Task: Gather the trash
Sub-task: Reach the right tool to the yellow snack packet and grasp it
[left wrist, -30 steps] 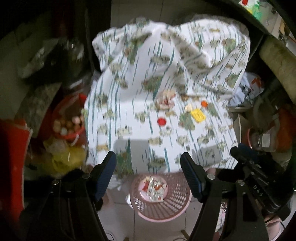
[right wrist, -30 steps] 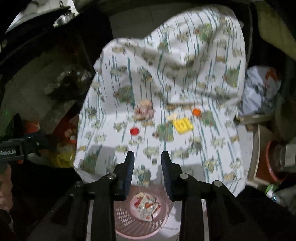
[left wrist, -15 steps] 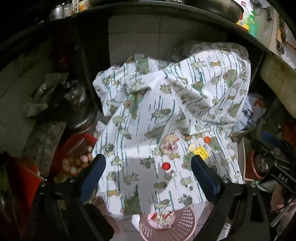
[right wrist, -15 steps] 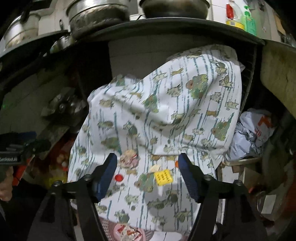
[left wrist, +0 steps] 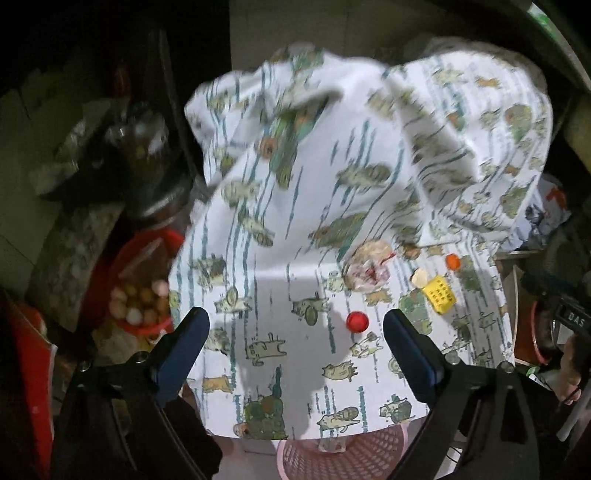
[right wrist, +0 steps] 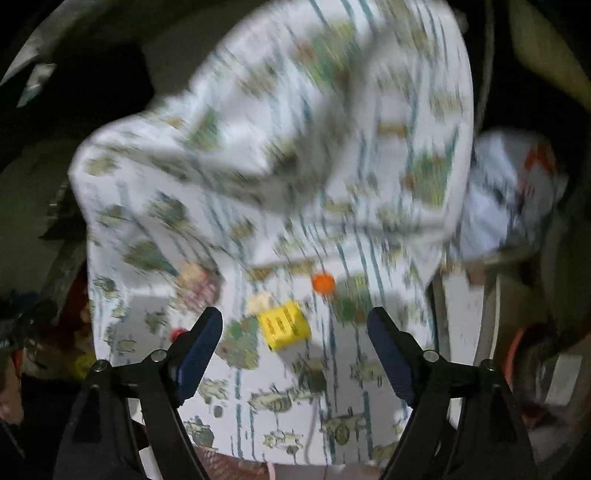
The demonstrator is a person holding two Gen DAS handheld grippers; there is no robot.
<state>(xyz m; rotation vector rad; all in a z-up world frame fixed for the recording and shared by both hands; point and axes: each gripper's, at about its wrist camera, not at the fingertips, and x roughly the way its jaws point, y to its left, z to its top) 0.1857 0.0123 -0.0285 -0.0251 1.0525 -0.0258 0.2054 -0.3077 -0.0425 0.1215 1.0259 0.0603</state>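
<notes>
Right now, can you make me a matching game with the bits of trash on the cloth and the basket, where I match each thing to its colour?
Things:
1. bottle cap nearest the left tool
2. square wrapper
3. small round cap farthest back on the cloth
4. basket below the cloth's front edge

Colours:
A. pink
B. orange
C. red
D. yellow

Pairs: 1-C, 2-D, 3-B, 4-A

Dim, cluttered room. Printed cloth (left wrist: 332, 206) drapes the counter at frame centre. Tiled wall (left wrist: 314, 29) at top. Red basin (left wrist: 147, 280) of eggs lower left; white plastic bag (right wrist: 509, 192) at right.
</notes>
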